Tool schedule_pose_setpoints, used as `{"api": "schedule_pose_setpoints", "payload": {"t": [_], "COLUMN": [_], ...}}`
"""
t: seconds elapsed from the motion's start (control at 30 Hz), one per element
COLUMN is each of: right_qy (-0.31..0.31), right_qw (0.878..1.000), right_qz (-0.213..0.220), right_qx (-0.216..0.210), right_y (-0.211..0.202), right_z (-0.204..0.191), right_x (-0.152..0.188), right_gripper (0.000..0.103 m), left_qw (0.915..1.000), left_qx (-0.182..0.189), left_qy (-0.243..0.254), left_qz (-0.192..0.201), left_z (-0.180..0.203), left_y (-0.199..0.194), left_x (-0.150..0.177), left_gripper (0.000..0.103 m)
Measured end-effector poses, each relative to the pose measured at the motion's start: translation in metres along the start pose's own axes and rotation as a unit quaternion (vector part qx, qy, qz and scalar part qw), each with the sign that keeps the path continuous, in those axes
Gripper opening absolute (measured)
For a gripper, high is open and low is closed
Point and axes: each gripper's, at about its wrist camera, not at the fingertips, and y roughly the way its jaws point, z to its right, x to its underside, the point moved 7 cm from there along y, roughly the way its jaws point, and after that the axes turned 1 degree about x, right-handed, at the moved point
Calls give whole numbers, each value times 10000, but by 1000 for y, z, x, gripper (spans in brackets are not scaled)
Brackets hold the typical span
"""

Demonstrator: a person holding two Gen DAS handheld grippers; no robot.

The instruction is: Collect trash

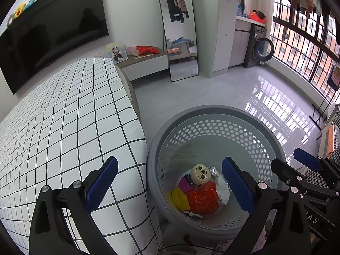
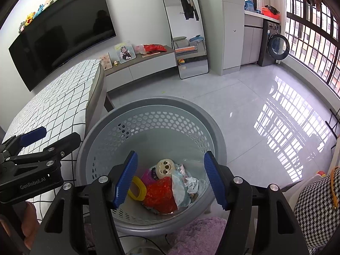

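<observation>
Two grippers, left point(image 1: 170, 182) and right point(image 2: 171, 178), hang with jaws wide apart and empty above a grey basket point(image 2: 102, 127). Trash point(image 2: 161, 193) lies at its bottom, beside a bed point(image 1: 63, 116).

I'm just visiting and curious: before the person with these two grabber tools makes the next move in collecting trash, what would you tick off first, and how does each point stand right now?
1. Left gripper empty, jaws apart: ok.
2. Right gripper empty, jaws apart: ok.
3. Basket upright beside the bed: ok.
4. Trash sits at the bottom, including red bag, yellow ring and crumpled paper: ok.
5. Room for more in basket: ok.
6. More trash left to collect: cannot tell; only a tiny yellow speck shows on the floor.
</observation>
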Motion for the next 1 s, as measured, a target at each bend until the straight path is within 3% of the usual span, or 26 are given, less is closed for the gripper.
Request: {"api": "schedule_pose_setpoints", "payload": {"t": [1.0], "right_qy": [-12], "right_qw": [10000], "right_qz": [-22], "right_qx": [-20], "right_y": [1], "right_z": [-3], "right_x": [2], "right_gripper": [63], "left_qw": [9998], "left_qx": [-132], "left_qy": [-79], "left_qz": [-86], "left_z": [-4], "left_y": [3], "left_x": [0], "left_gripper": [96]}}
